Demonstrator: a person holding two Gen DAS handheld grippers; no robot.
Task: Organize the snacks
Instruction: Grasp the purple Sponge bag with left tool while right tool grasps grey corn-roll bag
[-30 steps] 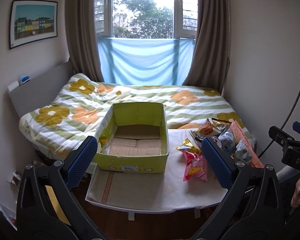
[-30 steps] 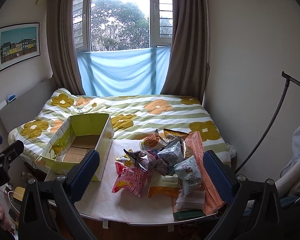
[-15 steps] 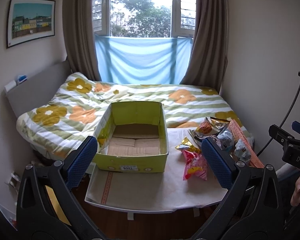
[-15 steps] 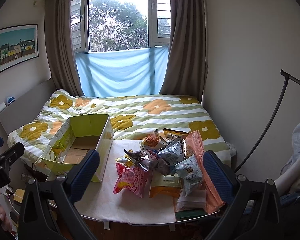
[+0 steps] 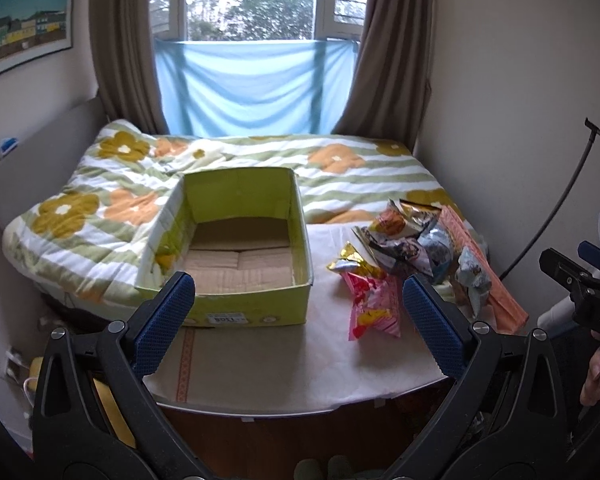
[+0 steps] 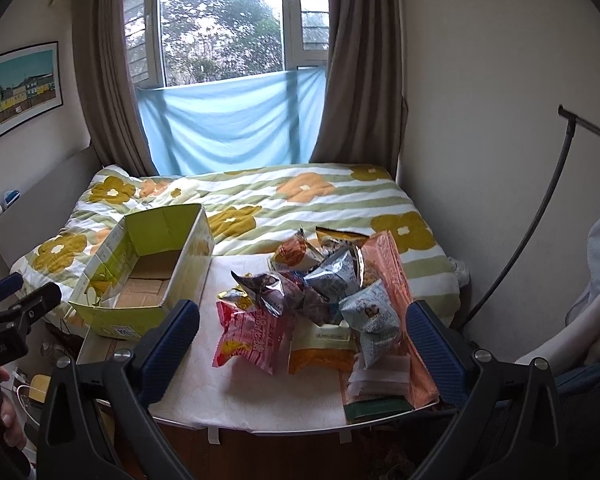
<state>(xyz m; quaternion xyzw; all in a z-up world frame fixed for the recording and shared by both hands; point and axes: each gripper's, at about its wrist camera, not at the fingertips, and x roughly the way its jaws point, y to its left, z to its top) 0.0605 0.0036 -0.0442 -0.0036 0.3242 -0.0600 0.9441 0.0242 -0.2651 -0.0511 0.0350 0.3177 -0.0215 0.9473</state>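
An open, empty yellow-green cardboard box stands on the left of a white-covered table. A pile of snack bags lies on the table's right side, with a pink bag nearest the box. My left gripper is open and empty, held before the table's front edge. My right gripper is open and empty, above the front of the snack pile. Each gripper shows at the edge of the other's view.
A bed with a flowered quilt lies right behind the table. A wall is close on the right, with a black curved rod. Curtains and a window stand at the back. Clutter sits on the floor at the left.
Both grippers have moved forward and tilted down a little toward the table; the box and snacks look closer. Nothing on the table has moved.
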